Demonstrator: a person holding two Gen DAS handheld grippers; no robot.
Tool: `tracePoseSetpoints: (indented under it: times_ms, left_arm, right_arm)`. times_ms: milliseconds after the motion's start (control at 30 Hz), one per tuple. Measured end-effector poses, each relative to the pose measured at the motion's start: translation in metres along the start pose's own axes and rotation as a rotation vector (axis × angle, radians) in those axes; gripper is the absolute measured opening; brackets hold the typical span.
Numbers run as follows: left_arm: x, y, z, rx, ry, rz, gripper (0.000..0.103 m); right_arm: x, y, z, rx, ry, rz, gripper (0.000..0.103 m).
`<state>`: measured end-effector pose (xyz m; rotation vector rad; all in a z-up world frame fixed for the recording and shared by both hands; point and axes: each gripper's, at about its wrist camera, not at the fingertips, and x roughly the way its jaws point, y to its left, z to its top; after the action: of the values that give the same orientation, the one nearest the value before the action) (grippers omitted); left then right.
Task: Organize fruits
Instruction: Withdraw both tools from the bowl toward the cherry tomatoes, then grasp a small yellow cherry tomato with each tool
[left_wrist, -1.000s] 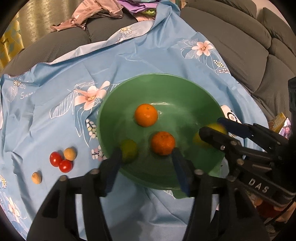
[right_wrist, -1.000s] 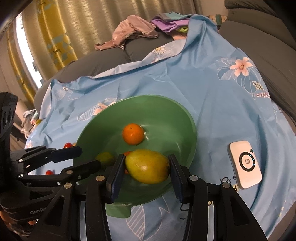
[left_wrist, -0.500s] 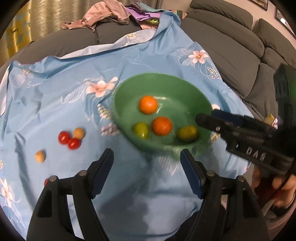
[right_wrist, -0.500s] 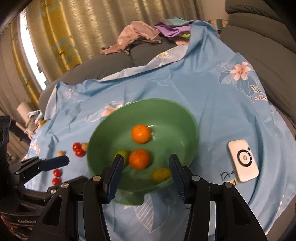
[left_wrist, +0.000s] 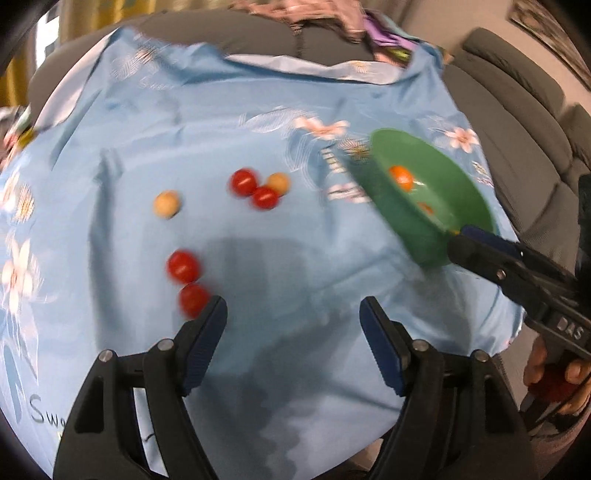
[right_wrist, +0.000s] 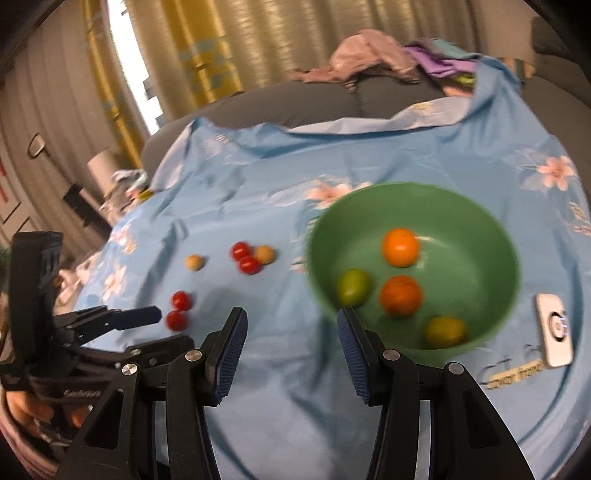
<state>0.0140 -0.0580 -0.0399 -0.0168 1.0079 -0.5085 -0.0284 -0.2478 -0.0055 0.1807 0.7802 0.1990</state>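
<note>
Right wrist view: green bowl (right_wrist: 491, 221) holds two oranges (right_wrist: 400, 246) and two greenish fruits (right_wrist: 354, 286), long axes unclear; both hand-held grippers (right_wrist: 291, 343) gape empty.

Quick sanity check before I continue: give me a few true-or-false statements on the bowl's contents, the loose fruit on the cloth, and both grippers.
1. The green bowl holds four fruits. True.
2. The left gripper grips a red tomato. False: nothing sits between its fingers.
3. Four small red fruits lie loose on the blue cloth. True.
4. The right gripper holds the yellow-green fruit. False: that fruit lies in the bowl; the gripper is empty.
5. The white device is inside the bowl. False: it lies on the cloth beside the bowl.
</note>
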Motion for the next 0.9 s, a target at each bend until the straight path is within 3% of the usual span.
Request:
tracePoseSetpoints:
  times_ms: [100, 433, 667, 733, 900]
  left_arm:
    - [0.001, 0.020, -0.004, -0.047, 0.004, 0.016, 0.074]
    - [0.005, 0.063, 0.014, -0.105, -0.027, 0.045, 0.073]
    - [0.021, 0.085, 0.041, -0.104, -0.037, 0.084, 0.069]
    - [0.026, 0.088, 0.046, -0.098, -0.033, 0.094, 0.068]
    - [0.039, 0.096, 0.061, -0.091, -0.024, 0.103, 0.065]
  right_arm:
    - [0.020, 0.015, -0.004, -0.010, 0.056, 0.066, 0.051]
    - [0.081, 0.041, 0.019, -0.028, 0.131, 0.048, 0.051]
    - [0.123, 0.040, 0.054, -0.035, 0.128, -0.053, 0.049]
    - [0.135, 0.040, 0.063, -0.049, 0.138, -0.088, 0.043]
    - [0.158, 0.041, 0.078, -0.084, 0.168, -0.175, 0.038]
